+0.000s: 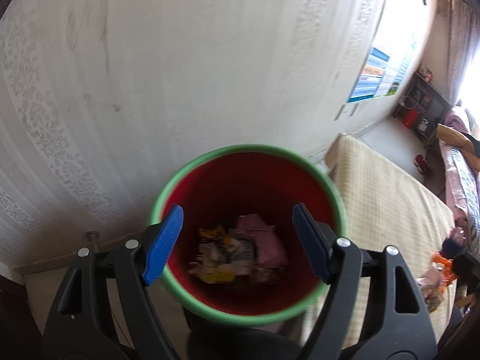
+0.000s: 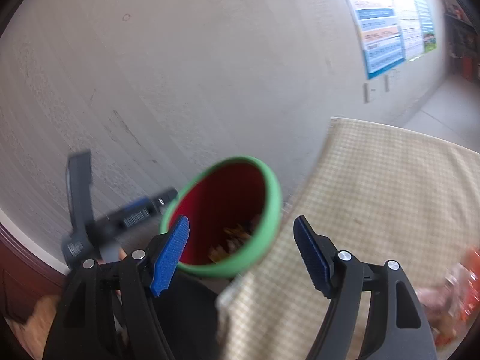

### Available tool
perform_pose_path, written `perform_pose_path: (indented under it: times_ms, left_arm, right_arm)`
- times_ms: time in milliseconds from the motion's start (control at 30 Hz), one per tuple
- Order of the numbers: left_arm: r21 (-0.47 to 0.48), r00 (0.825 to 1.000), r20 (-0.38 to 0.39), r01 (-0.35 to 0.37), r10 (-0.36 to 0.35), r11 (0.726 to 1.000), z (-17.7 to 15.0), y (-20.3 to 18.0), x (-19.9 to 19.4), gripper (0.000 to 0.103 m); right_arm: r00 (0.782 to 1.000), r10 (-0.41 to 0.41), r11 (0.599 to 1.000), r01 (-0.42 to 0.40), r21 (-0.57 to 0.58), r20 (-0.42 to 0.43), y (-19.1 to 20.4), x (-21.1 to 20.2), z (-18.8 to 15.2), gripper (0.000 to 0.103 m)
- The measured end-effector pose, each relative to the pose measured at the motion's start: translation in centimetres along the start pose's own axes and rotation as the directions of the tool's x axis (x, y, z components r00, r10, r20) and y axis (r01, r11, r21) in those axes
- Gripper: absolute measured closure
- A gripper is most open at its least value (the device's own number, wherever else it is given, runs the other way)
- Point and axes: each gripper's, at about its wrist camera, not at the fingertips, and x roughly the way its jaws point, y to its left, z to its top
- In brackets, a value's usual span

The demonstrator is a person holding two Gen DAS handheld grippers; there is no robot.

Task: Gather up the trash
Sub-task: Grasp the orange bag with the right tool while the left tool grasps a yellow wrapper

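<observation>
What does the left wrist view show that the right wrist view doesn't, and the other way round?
Left wrist only: straight down into the bin, with a pink wrapper and crumpled yellow-white wrappers at the bottom; the left gripper open and empty; a shelf far right.

Right wrist only: the bin seen tilted from the side, the blurred body of the other gripper tool to its left, and the right gripper open and empty.

Both: green-rimmed red bin, checked cloth, wall poster, orange wrappers.
</observation>
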Motion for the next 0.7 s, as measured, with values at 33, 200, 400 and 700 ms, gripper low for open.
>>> perform_pose_path:
  times_ms: [33,200,400,700]
  left_arm:
    - [0.006,1.000,0.002,0.017,-0.017,1.000,-0.1,-0.9,-0.4,0.030]
    - [0.076,0.995,0.002,0.096,-0.097,0.992,-2.2,-5.6,-2.1,0.029]
    - [0.156,0.977,-0.119,0.194,-0.176,0.969,-5.7,-11.4,-1.9,0.029]
    - [0.300,0.952,-0.195,0.285,-0.234,0.910,-9.4,-19.5,-2.5,0.029]
  right_arm:
    - [1.000,-0.019,1.000,0.019,-0.001,0.004,-0.7,-1.0,-0.7,0.032]
    - [0.989,-0.145,0.985,0.142,0.101,0.021,-5.8,-5.6,-4.8,0.032]
    - [0.955,-0.297,0.921,0.281,0.269,0.019,-12.5,-8.9,-8.2,0.032]
    - [0.884,-0.467,0.717,0.353,0.601,0.038,-22.0,-14.5,-11.8,0.032]
